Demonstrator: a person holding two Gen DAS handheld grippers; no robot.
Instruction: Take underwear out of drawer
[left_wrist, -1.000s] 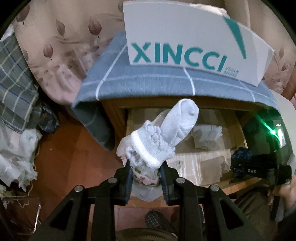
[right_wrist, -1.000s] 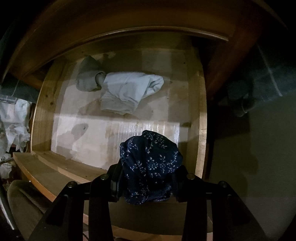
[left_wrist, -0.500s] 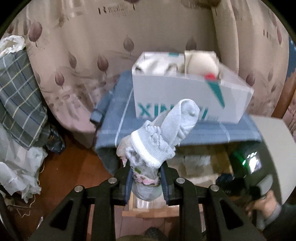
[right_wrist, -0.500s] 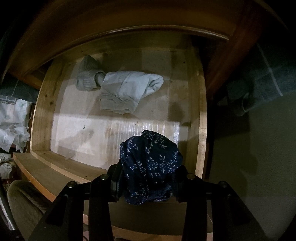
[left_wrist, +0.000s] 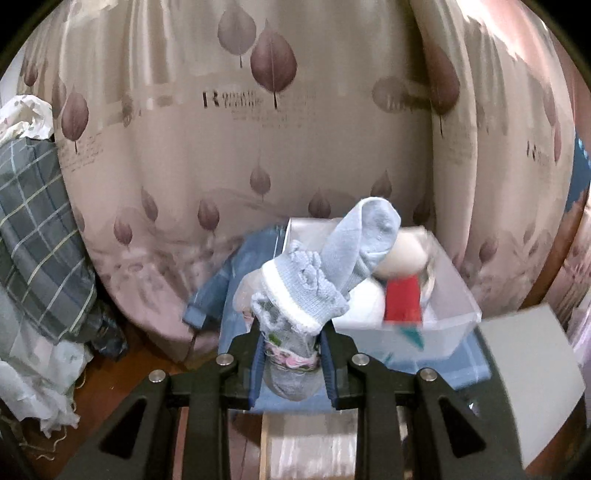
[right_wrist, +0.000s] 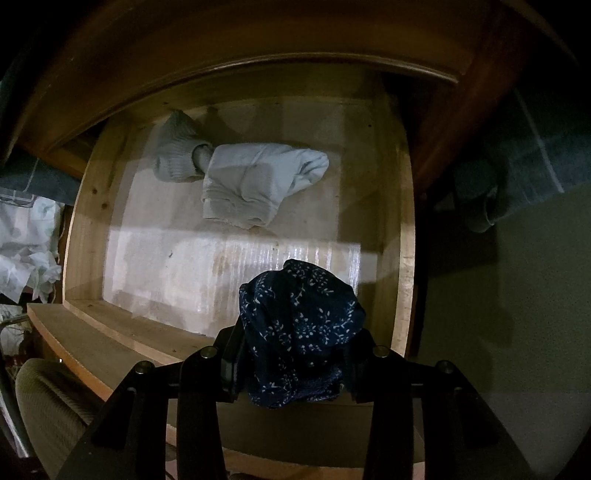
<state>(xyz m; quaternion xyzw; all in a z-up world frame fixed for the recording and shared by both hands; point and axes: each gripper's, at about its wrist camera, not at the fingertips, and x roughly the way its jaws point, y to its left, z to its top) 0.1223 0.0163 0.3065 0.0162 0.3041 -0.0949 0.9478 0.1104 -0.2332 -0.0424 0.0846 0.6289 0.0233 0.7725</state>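
1. The open wooden drawer has light plank walls on each side and a pale flat floor. A dark brown cabinet edge curves over its far end. Most of the floor is bare, so there is room to move in the middle and near the front.
2. The white cardboard box sits on a blue cloth with thin pale stripes. Its top is open, and soft pale things and a red tag show inside. It looks blurry.
3. A shiny beige curtain with brown leaf shapes hangs behind the box. A checked green and grey blanket is piled at the left edge.
4. Two soft things lie at the far end of the drawer: a folded pale grey cloth and a round grey knitted bundle. They touch each other.
5. The left gripper has its black jaws nearly together, squeezing a bundle of pale blue knitted socks with a frilly white cuff. The bundle sticks up in front of the box.
6. The right gripper has its jaws pressed on a bunched dark blue underwear with tiny white flowers. It is held above the front right part of the drawer, near the right wall.
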